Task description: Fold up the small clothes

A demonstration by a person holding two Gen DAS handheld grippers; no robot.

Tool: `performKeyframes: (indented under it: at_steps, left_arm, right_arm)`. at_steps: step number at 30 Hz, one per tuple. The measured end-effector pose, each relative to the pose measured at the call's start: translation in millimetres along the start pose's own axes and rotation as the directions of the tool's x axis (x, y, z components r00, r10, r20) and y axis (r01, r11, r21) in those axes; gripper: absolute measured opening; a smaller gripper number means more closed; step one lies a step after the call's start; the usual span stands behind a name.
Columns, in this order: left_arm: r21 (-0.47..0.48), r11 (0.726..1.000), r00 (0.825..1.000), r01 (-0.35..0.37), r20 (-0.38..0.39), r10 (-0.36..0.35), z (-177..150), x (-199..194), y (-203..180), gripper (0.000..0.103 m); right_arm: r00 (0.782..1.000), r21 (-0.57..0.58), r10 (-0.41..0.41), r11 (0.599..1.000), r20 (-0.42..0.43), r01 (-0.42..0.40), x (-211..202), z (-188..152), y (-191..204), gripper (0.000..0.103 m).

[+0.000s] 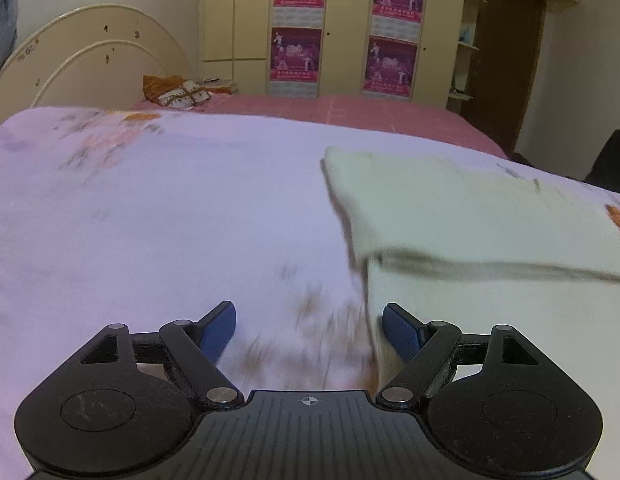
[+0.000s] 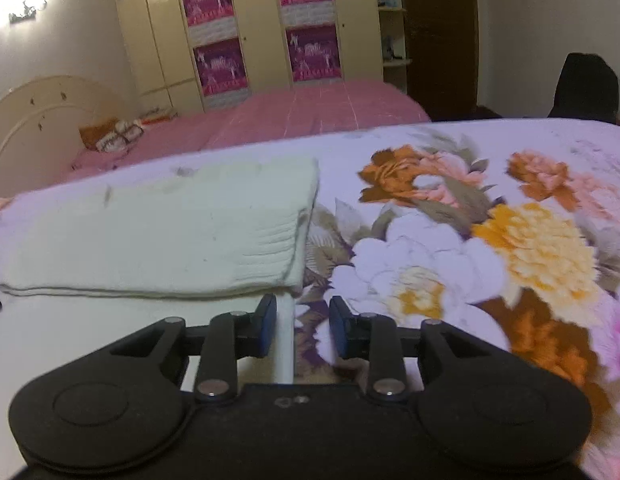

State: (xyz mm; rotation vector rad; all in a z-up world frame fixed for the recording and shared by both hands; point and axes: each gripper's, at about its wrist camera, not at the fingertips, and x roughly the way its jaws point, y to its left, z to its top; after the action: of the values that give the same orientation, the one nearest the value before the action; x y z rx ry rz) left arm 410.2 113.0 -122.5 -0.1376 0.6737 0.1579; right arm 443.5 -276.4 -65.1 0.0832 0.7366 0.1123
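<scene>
Garment: a small cream knit piece [image 2: 157,232], ribbed at its right end, lies on the floral bedspread [image 2: 510,240]; it fills the lower left of the right wrist view and the right half of the left wrist view.
Fold state: an upper layer already lies doubled over a lower layer, whose paler edge shows along the bottom of both views.
Left hand-held gripper [image 1: 307,330]: fingers spread wide apart, holding nothing; its right blue pad [image 1: 402,330] sits just beside the lower layer's left edge.
Right hand-held gripper [image 2: 302,326]: fingers apart, narrower than the left; the lower layer's right edge lies between them, not visibly pinched.
Step in hand (judged): taking the two near corners for the next fold.
Doing it well: bring each pair of fingers over a corner and close on one layer only, lift both corners level, carry them together towards the far edge, and lay them down square so the edges meet.
Risk: motion blur suggests haste; an uneven grab would skew the fold.
Background: pink bed [image 2: 310,112] and wardrobe with posters [image 2: 261,20], upper part of both views.
</scene>
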Motion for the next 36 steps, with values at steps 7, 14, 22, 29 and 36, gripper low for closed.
performKeyframes:
  at_steps: [7, 14, 22, 29, 36]
  left_arm:
    - [-0.045, 0.982, 0.981, 0.184, -0.058, -0.186, -60, -85, 16, 0.08]
    - [0.049, 0.975, 0.971, 0.218, -0.114, -0.211, -124, -156, 16, 0.08]
    - [-0.014, 0.974, 0.966, 0.225, -0.131, -0.225, -154, -199, 23, 0.077]
    - [-0.041, 0.968, 0.958, 0.247, -0.14, -0.25, -174, -221, 27, 0.076]
    - [-0.088, 0.955, 0.945, 0.283, -0.144, -0.293, -175, -219, 28, 0.075]
  right_arm:
    - [0.997, 0.032, 0.069, 0.997, -0.038, -0.068, -76, -46, -15, 0.033]
    - [0.982, 0.064, 0.139, 0.989, -0.127, -0.132, -160, -115, -13, 0.046]
    - [0.981, 0.206, 0.127, 0.974, -0.149, -0.094, -210, -171, -16, 0.046]
    - [0.972, 0.264, 0.169, 0.957, -0.162, -0.122, -230, -192, -13, 0.046]
    - [0.961, 0.381, 0.228, 0.911, -0.154, -0.156, -229, -197, -17, 0.047]
